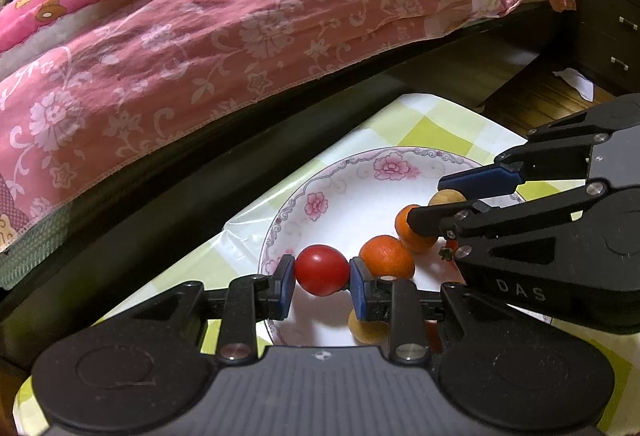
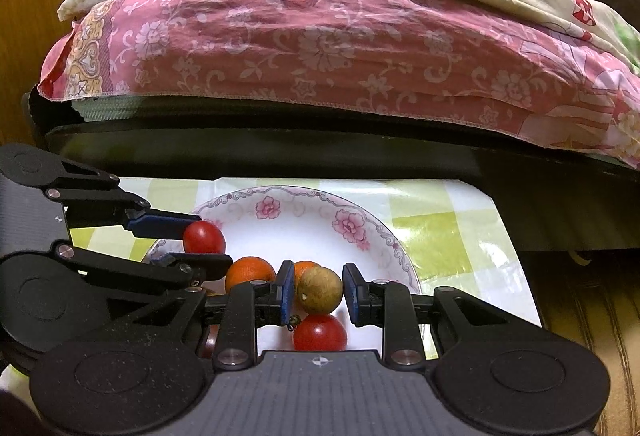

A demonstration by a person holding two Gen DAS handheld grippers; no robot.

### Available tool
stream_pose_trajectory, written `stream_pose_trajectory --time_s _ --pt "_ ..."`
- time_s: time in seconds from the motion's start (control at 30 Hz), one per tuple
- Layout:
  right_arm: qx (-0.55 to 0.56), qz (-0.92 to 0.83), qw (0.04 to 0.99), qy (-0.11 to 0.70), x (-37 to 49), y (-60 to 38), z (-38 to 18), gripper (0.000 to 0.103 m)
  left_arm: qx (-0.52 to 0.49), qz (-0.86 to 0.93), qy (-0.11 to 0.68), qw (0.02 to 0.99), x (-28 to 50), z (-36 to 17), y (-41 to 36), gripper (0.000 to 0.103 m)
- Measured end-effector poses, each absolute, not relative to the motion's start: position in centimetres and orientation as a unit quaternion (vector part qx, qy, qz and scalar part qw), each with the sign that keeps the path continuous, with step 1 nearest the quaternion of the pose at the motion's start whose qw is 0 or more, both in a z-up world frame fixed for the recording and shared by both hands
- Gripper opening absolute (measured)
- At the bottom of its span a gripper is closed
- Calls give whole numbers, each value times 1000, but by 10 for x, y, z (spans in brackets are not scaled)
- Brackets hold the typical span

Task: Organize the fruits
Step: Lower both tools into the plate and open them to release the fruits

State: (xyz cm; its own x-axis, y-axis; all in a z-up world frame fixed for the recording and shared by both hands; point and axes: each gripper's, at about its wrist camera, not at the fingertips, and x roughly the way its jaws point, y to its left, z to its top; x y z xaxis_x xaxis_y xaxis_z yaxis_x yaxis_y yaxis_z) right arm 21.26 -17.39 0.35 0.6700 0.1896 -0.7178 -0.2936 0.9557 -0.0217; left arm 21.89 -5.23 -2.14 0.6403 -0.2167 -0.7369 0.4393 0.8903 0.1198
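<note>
Left gripper [image 1: 322,276] clamped on a tomato [image 1: 322,270] over the plate's [image 1: 352,195] near-left. Right gripper [image 2: 319,290] pinches a brown fruit [image 2: 320,290] near-right. Tomato: light, soft, slick; squeeze its middle gently.

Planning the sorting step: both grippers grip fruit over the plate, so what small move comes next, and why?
Probably lift both a little: the left gripper pinches a red tomato and the right gripper a brown fruit, just above the crowded plate.
</note>
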Motion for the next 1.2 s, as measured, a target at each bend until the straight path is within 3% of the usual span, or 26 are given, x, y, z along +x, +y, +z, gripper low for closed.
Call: stream_pose_trajectory --time_s 1.2 --pt "-67 116 916 377 209 -173 4 22 149 -181 378 896 215 -16 -54 37"
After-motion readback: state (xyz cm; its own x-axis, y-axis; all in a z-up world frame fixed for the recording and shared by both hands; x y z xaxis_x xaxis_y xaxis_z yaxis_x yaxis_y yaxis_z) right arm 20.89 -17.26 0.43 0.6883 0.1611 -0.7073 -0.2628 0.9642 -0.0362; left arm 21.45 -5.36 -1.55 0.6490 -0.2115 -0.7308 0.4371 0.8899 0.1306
